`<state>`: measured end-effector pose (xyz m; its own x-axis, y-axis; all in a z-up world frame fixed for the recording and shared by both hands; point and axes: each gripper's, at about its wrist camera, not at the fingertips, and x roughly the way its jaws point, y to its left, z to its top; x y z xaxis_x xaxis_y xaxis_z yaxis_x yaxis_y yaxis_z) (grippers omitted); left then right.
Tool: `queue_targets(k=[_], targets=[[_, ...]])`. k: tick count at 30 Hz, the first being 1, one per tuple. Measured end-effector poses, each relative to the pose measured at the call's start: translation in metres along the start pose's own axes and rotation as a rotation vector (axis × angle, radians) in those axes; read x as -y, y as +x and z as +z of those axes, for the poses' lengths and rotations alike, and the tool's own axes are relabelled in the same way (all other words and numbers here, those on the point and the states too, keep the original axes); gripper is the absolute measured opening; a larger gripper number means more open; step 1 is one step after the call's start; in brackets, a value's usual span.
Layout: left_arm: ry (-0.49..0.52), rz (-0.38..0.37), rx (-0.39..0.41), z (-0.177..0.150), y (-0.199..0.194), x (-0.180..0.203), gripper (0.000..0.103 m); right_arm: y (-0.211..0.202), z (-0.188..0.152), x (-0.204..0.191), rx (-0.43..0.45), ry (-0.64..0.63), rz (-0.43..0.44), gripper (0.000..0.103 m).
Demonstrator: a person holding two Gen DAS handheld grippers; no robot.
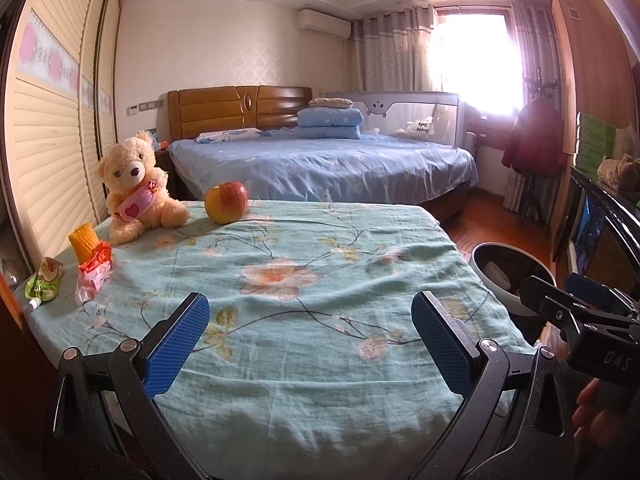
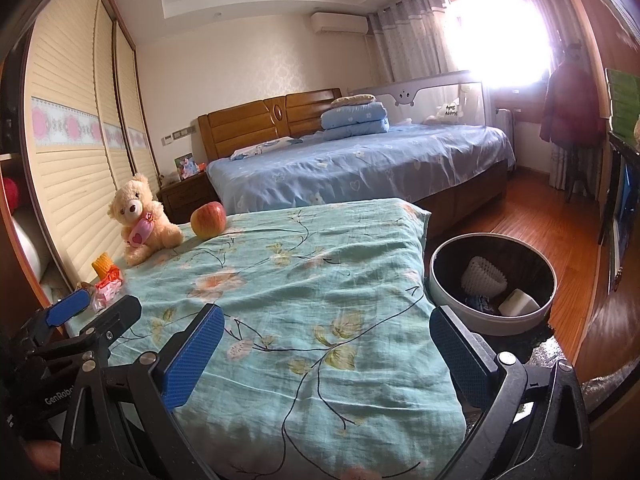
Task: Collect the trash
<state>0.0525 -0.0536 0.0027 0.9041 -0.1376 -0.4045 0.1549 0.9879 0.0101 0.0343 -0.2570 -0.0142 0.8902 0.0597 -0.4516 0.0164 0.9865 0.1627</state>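
both grippers are hovering empty over the table, left gripper and right gripper with fingers spread apart. red wrapper and green pouch are lying at 9 o'clock; bin is sitting at 3 o'clock. judgement: left takes the wrapper, pinching low across the crumple.

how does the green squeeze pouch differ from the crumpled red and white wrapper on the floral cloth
The green squeeze pouch is green with a fruit picture and a white spout; the crumpled red and white wrapper is orange-red and pinkish white. The pouch keeps a flat, formed shape at the cloth's left edge; the wrapper is scrunched and lies further in, against the yellow corn piece. Both lie on the floral cloth, untouched by either gripper.
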Motion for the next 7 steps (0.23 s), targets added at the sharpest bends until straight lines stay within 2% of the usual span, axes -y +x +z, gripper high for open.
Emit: queue_targets(k=[7], targets=[[-0.013,-0.006,-0.032,0.0,0.01,-0.007,0.103,0.017,0.0,0.001,-0.06,0.02,-0.006,0.103]])
